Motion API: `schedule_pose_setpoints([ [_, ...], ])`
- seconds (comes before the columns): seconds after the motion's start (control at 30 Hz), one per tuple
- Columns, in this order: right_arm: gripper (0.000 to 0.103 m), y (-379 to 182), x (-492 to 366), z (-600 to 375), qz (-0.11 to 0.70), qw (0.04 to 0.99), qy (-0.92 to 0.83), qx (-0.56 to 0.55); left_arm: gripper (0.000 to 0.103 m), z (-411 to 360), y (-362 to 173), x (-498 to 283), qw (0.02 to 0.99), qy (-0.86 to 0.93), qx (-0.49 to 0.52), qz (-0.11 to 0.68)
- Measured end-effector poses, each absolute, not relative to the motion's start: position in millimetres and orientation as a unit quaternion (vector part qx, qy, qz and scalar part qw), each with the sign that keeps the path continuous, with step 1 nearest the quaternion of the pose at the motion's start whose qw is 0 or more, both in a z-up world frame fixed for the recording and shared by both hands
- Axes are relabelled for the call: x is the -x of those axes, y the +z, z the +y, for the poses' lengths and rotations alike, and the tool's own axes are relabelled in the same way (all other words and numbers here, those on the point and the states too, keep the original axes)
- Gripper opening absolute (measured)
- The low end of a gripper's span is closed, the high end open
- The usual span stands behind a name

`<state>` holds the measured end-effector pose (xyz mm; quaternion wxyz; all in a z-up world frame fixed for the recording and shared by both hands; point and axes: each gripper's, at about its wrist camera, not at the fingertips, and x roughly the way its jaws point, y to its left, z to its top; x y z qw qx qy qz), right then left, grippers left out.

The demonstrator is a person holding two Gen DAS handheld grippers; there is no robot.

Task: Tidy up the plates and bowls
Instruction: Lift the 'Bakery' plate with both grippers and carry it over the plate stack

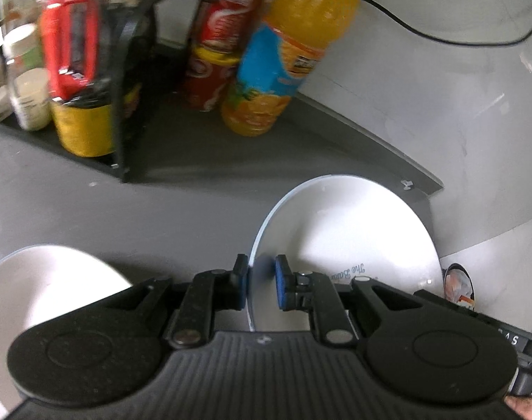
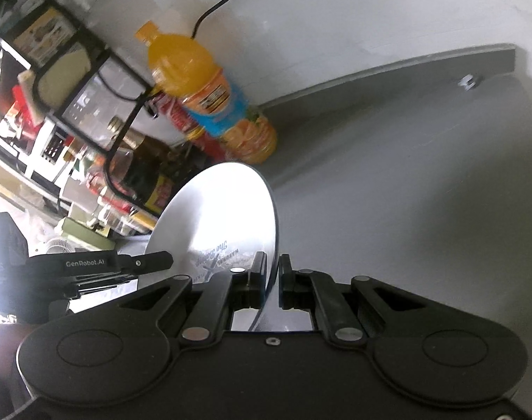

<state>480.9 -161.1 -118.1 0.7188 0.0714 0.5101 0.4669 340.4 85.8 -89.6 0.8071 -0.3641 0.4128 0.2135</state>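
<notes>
A white plate (image 1: 353, 231) stands on edge above the grey counter, its printed underside facing both cameras. My left gripper (image 1: 262, 285) is shut on its rim, blue pads on either side. In the right wrist view the same plate (image 2: 223, 210) has its opposite rim pinched in my right gripper (image 2: 273, 280), which is shut on it. The left gripper (image 2: 160, 258) comes in from the left and meets the plate. The black body of the right gripper (image 1: 504, 339) shows behind the plate. A second white dish (image 1: 38, 297) lies at the lower left.
An orange juice bottle (image 1: 290, 52) (image 2: 209, 94) and stacked red cans (image 1: 216, 52) stand against the white wall. A black wire rack (image 1: 122, 105) full of jars and packets is on the left. A black cable (image 1: 441, 35) runs along the wall. Bare grey counter (image 2: 406, 192) stretches to the right.
</notes>
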Motion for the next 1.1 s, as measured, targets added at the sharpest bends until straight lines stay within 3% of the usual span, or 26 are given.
schedule_pose_setpoints([
  [0.47,0.007,-141,-403,-129,0.549,0.691,0.466,-0.071,0.008,124,-104,-248,0.792,0.22,0.416,0.39],
  [1.1,0.007,-160,-337,-100,0.573,0.684,0.45,-0.03,0.009,139,-151,-174,0.766,0.232,0.43,0.418],
])
